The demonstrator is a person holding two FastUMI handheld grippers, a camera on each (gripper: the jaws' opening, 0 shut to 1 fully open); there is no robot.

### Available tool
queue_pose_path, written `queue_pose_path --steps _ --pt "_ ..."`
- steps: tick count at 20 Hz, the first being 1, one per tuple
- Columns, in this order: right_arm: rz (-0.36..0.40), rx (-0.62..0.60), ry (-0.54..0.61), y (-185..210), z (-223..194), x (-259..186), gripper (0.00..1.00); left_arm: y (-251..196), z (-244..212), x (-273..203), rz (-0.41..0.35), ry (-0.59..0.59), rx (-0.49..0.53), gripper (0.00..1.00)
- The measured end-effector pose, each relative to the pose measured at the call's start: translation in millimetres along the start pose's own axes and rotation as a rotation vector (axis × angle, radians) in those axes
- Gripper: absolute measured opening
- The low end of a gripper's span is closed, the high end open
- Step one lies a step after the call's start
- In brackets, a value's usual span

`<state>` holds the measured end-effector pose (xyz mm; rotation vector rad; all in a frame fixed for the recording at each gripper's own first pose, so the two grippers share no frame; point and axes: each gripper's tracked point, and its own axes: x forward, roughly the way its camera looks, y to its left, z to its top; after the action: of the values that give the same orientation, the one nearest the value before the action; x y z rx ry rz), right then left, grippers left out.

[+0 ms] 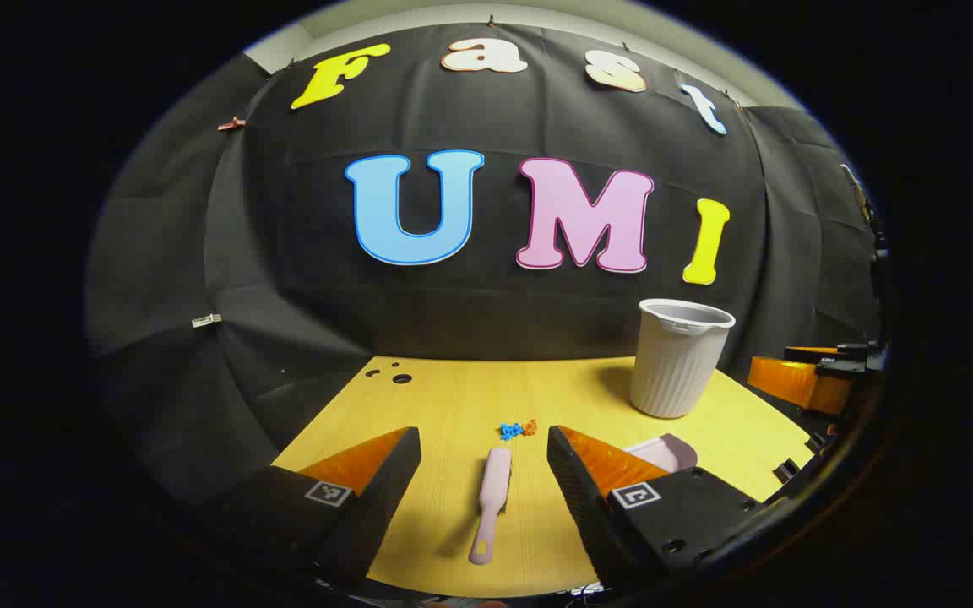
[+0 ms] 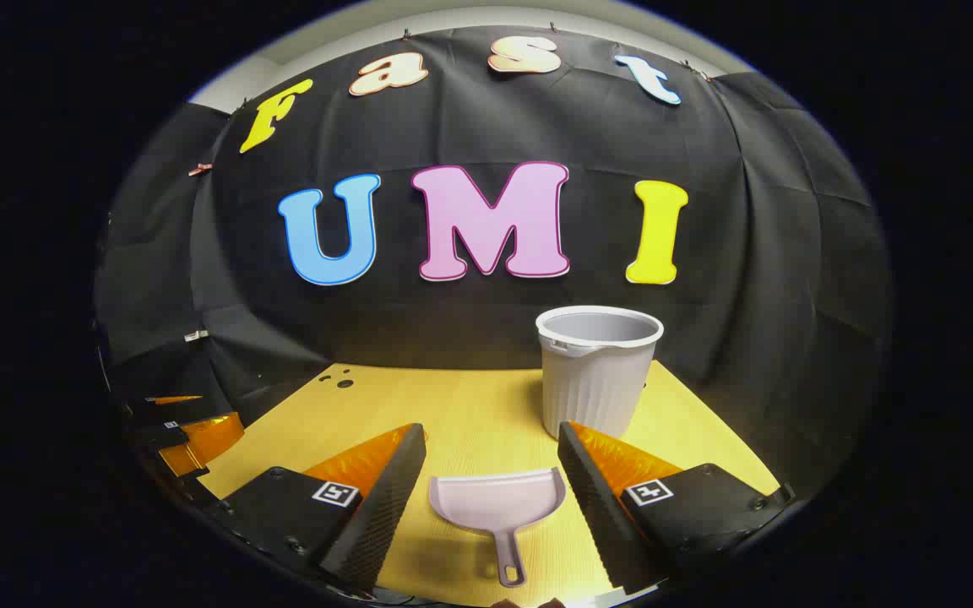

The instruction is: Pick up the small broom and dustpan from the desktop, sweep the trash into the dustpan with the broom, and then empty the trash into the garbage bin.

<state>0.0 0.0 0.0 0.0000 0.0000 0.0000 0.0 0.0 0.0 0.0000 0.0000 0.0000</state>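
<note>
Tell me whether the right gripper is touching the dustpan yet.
Apart. In the right gripper view the right gripper hangs open, and bare desktop shows between each finger and the dustpan lying flat between them.

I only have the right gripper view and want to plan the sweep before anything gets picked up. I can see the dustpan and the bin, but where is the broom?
Observer: In the left gripper view, the small broom lies flat on the desktop between the left gripper's open fingers, untouched.
Operator: And the trash?
Observer: A small blue and orange pile of trash sits just beyond the broom's far end.
Operator: How far is that from the bin?
Observer: The garbage bin stands farther back and to the right of the pile.
</note>
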Motion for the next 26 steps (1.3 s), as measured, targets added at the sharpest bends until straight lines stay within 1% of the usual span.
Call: queue_pose_path --steps 6,11,12,13,15,18,21,26 --pt "0.006 0.000 0.100 1 -25 15 0.98 -3 -23 11 -0.013 0.073 -0.015 0.95" --pt "0.013 -0.005 0.125 2 -32 27 0.98 -3 -34 22 -0.022 0.117 -0.028 0.96" --pt "0.018 -0.007 0.127 2 -33 30 0.98 -3 -38 24 -0.024 0.125 -0.031 0.92" --pt "0.022 -0.008 0.130 3 -35 32 0.98 -2 -40 26 -0.025 0.134 -0.035 0.96" --pt "0.024 -0.012 0.145 2 -39 37 0.98 -2 -49 33 -0.031 0.168 -0.048 0.96" --pt "0.026 0.000 0.175 0 -47 46 0.98 -7 -75 44 -0.065 0.258 -0.056 0.96" --pt "0.027 0.001 0.209 -3 -56 54 0.98 -7 -103 54 -0.067 0.355 -0.066 0.96" --pt "0.027 -0.008 0.276 -9 -79 63 0.98 -6 -158 65 -0.062 0.554 -0.075 0.95"
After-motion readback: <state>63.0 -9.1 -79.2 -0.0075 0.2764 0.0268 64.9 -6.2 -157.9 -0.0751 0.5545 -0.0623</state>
